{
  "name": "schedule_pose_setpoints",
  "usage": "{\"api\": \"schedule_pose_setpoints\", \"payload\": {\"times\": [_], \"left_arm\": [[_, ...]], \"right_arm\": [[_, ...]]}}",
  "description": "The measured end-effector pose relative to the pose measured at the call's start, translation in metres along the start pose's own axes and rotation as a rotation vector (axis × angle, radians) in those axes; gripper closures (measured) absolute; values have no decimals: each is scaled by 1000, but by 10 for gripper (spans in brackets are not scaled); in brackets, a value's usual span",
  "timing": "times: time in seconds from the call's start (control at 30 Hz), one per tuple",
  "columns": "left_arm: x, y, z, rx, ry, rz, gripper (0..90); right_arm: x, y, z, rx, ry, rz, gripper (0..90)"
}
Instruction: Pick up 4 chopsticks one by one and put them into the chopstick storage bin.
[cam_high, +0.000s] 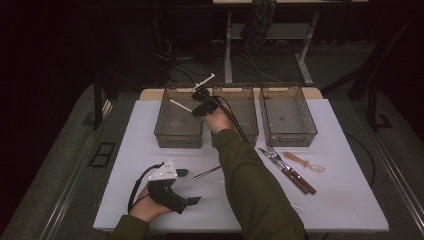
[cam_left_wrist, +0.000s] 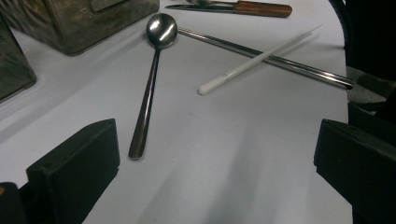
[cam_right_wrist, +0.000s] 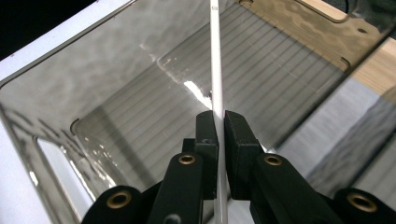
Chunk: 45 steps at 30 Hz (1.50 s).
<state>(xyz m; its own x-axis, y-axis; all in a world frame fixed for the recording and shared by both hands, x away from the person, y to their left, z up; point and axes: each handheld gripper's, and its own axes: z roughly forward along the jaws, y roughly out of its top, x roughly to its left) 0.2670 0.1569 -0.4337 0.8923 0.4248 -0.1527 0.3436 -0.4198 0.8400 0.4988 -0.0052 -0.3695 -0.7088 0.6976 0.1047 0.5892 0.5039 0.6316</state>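
Note:
My right gripper (cam_high: 196, 111) (cam_right_wrist: 219, 117) is shut on a thin white chopstick (cam_high: 180, 105) (cam_right_wrist: 215, 70), held over the left clear bin (cam_high: 165, 131) (cam_right_wrist: 93, 65). The stick runs straight out between the pads, above the bin's ribbed floor. Near the table's front left, my left gripper (cam_high: 189, 186) (cam_left_wrist: 215, 163) rests open in the hand with nothing between its jaws. Ahead of it on the white table lie a metal spoon (cam_left_wrist: 153, 74), a second white chopstick (cam_left_wrist: 254, 59) and a metal chopstick (cam_left_wrist: 299, 66), which the white one crosses.
Two more clear bins, the middle one (cam_high: 247, 131) and the right one (cam_high: 289, 136), stand in a row at the back. A wooden-handled knife (cam_high: 295, 177) (cam_left_wrist: 261, 8), a fork (cam_high: 274, 152) and a wooden-handled spoon (cam_high: 302, 161) lie right of centre. The right forearm (cam_high: 250, 185) crosses the table's middle.

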Motion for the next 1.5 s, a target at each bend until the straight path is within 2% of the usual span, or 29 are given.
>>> {"api": "schedule_pose_setpoints", "payload": {"times": [0.13, 0.27, 0.4, 0.43, 0.5, 0.67, 0.83, 0.87, 0.9, 0.97, 1.03, 1.13, 1.3, 1.33, 1.5], "left_arm": [[0, 0, -1, -5, -3, 0, 0], [1, 0, -2, -12, -1, -5, 0], [1, 1, -1, -10, -3, 2, 0], [1, 1, -1, -8, -5, 7, 0], [2, 1, -1, -12, -6, 1, 0], [1, 1, -2, -10, -4, 7, 0], [1, 1, -2, -9, -3, 9, 0], [1, 1, -2, -9, -3, 9, 0], [1, 1, -2, -9, -2, 10, 0], [1, 1, -2, -6, -2, 10, 0], [1, 0, -3, -2, 0, 11, 0], [1, 0, -3, -4, 5, 9, 0], [1, 0, -3, -10, 2, 5, 0], [1, 0, -3, -8, 1, 7, 0], [1, -1, -3, -8, 7, 5, 0]], "right_arm": [[7, 7, 10, 8, -6, 2, 845], [8, 9, 14, 12, -16, 12, 845], [10, 15, 19, -7, -23, 28, 835], [12, 15, 19, -21, -30, 23, 803], [13, 17, 17, -63, -28, 29, 681], [12, 17, 1, -74, -32, 15, 574], [5, 10, -23, -109, 25, 21, 487], [5, 10, -23, -109, 25, 21, 487], [2, 4, -33, -117, 37, 6, 458], [0, 1, -38, -127, 47, 3, 444], [-5, -8, -52, -146, 69, -24, 414], [-11, -18, -64, -154, 95, -33, 375], [-16, -30, -79, -176, 104, -54, 344], [-17, -36, -85, -183, 96, -76, 315], [-20, -48, -93, -187, 104, -105, 271]]}}
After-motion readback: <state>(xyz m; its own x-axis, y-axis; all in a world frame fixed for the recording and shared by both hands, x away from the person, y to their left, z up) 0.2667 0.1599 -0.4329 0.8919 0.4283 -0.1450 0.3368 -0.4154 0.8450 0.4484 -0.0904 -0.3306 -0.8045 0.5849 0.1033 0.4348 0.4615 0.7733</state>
